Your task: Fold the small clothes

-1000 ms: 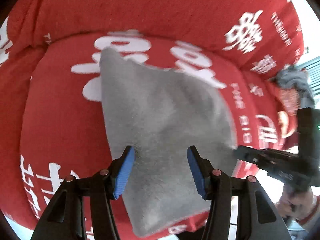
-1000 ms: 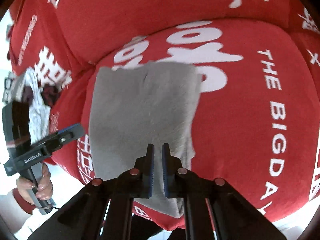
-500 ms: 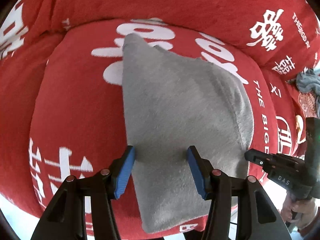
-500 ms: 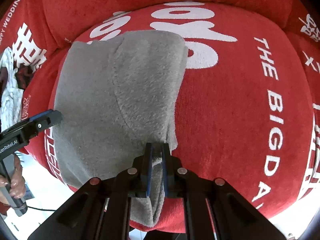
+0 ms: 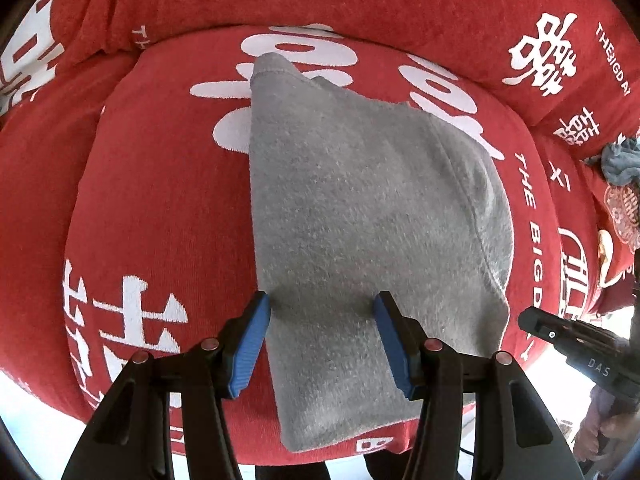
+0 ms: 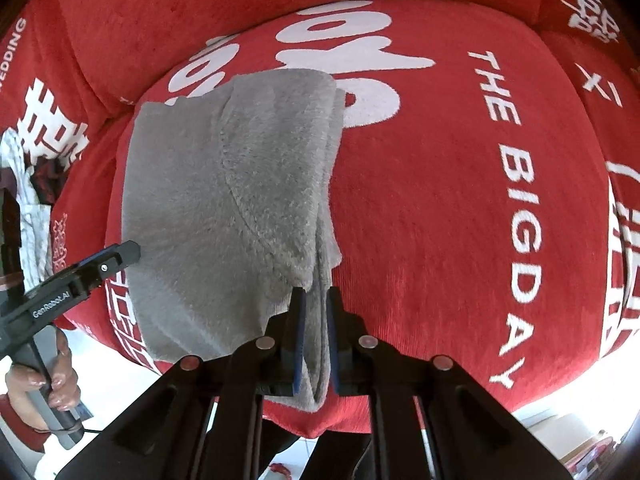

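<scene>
Left gripper (image 5: 322,338) fingers (image 5: 250,342) half open, unchanged, hovering over near edge of grey garment (image 5: 360,216), not gripping. Garment lies folded on red sofa cushion (image 5: 160,200). Right gripper (image 6: 315,340) fingers, clamped a second ago, now opening; garment's right edge between them. Fold laid; release under way.
</scene>
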Action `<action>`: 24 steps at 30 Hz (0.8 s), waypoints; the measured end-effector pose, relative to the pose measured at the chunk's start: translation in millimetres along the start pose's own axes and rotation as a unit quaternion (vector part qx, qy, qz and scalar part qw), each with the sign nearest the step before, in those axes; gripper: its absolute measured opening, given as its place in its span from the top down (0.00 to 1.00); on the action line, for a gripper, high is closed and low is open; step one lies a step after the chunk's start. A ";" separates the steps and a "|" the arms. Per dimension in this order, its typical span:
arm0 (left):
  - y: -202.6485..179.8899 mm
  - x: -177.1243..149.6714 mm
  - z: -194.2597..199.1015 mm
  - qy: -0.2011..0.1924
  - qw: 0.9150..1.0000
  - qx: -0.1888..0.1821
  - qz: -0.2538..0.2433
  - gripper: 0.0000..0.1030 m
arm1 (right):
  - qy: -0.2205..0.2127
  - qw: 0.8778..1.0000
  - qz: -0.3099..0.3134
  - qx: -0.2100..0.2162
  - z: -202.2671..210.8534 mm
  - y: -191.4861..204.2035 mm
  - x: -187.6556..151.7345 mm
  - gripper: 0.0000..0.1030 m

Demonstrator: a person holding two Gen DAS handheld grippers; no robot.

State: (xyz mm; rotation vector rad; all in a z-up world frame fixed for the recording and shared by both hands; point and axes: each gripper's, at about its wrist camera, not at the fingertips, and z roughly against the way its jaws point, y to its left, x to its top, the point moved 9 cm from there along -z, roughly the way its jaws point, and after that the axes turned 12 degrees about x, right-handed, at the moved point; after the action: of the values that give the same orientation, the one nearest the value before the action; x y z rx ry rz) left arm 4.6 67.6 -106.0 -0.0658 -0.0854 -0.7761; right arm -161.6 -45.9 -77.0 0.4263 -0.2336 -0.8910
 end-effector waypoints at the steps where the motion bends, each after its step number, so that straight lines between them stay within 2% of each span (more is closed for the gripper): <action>1: -0.1 -0.6 0.2 0.001 1.000 0.001 -0.001 0.46 | 0.000 1.000 -0.004 0.000 0.5 -0.3 -1.6 0.89; 4: 0.5 -2.4 1.1 0.004 1.000 0.005 -0.004 0.46 | 0.000 1.000 -0.015 0.003 2.2 -0.4 -4.5 0.89; 7: 2.0 -5.4 3.5 0.006 1.000 0.010 -0.004 0.46 | -0.012 0.999 -0.032 0.029 6.8 2.3 -3.9 0.87; 9: 2.6 -7.9 5.2 0.008 1.000 0.011 -0.006 0.46 | -0.017 0.998 -0.041 0.048 6.8 3.9 -2.6 0.64; 10: 3.2 -9.7 6.0 0.009 1.000 0.013 -0.007 0.46 | -0.017 0.997 -0.048 0.059 5.5 4.6 -3.0 0.48; 12: 3.3 -12.5 6.5 0.011 1.000 0.016 -0.009 0.46 | -0.010 0.996 -0.053 0.077 0.1 6.8 -5.4 0.47; 13: 3.5 -13.9 6.6 0.012 1.000 0.018 -0.009 0.40 | -0.005 0.995 -0.053 0.079 -3.3 7.2 -7.1 0.47; 14: 3.8 -15.3 6.7 0.012 1.000 0.020 -0.008 0.28 | 0.001 0.996 -0.052 0.077 -7.6 6.8 -8.9 0.49; 15: 4.8 -16.3 8.2 0.007 1.000 0.024 -0.005 0.27 | 0.008 0.996 -0.052 0.076 -12.1 5.9 -10.9 0.53; 17: 4.8 -18.5 8.8 0.008 1.000 0.024 -0.007 0.27 | 0.034 0.995 -0.062 0.074 -26.2 2.0 -19.7 0.81; 18: 4.9 -20.1 8.6 0.010 1.000 0.024 -0.007 0.27 | 0.041 0.994 -0.067 0.071 -31.5 -0.7 -23.8 0.88; 19: 5.7 -21.6 8.8 0.012 1.000 0.027 -0.006 0.27 | 0.037 0.995 -0.069 0.063 -34.1 -4.6 -25.4 0.93; 22: 8.2 -25.0 9.1 0.014 0.999 0.030 -0.005 0.27 | 0.014 0.996 -0.077 0.037 -32.1 -17.5 -25.7 0.94; 23: 9.3 -26.5 8.1 0.016 0.999 0.031 -0.006 0.27 | 0.011 0.996 -0.082 0.018 -31.0 -24.9 -26.2 0.99; 24: 9.9 -27.7 7.3 0.018 0.999 0.033 -0.006 0.27 | 0.015 0.996 -0.088 -0.012 -31.8 -38.0 -29.3 0.99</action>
State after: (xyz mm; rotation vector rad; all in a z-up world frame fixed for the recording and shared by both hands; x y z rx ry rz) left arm -8.6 94.6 -101.8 0.0112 -0.0767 -0.7852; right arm -194.3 -35.4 -123.1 0.4427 -0.1584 -1.0583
